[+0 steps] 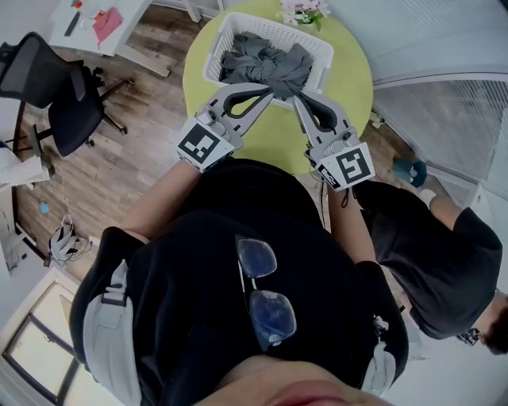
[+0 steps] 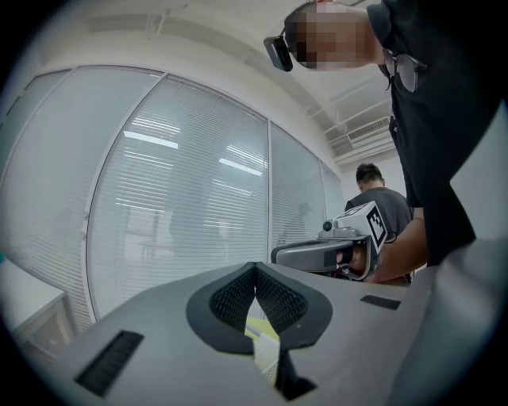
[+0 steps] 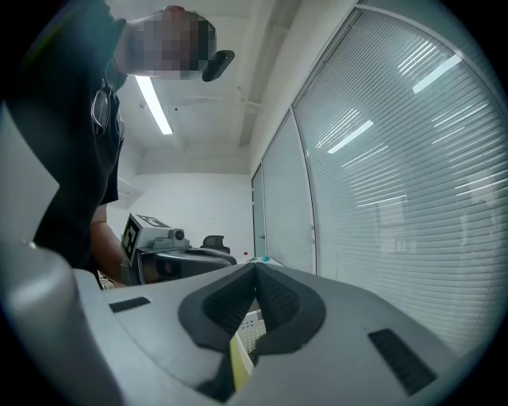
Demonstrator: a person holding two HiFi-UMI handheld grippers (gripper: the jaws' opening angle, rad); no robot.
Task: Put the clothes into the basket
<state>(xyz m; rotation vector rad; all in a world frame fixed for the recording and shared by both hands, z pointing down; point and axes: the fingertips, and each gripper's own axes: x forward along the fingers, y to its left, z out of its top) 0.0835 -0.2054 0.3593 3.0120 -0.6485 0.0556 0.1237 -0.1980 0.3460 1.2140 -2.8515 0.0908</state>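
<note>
Grey clothes (image 1: 266, 62) lie in the white basket (image 1: 225, 41) at twelve o'clock on the yellow table (image 1: 349, 83), so the left gripper (image 1: 267, 90) and right gripper (image 1: 299, 100) hover at its six o'clock rim, jaws closed on nothing, work seemingly done.

The clothes (image 1: 266, 63) are dark grey. The basket (image 1: 230, 32) is white, its walls a fine open lattice. The round tabletop (image 1: 349, 87) is yellow-green. The left gripper (image 1: 268, 89) and the right gripper (image 1: 298, 98) are light grey, with black ribbed pads (image 2: 230, 305). Their marker cubes (image 1: 205, 144) bear black-and-white square patterns. The floor (image 1: 119, 174) is brown wood plank. The office chair (image 1: 48, 71) is black. The flowers (image 1: 302, 9) are pale pink with green leaves. The blinds (image 2: 182, 198) are white, striped with thin horizontal slats. The person's shirt (image 1: 238, 206) is black.
</note>
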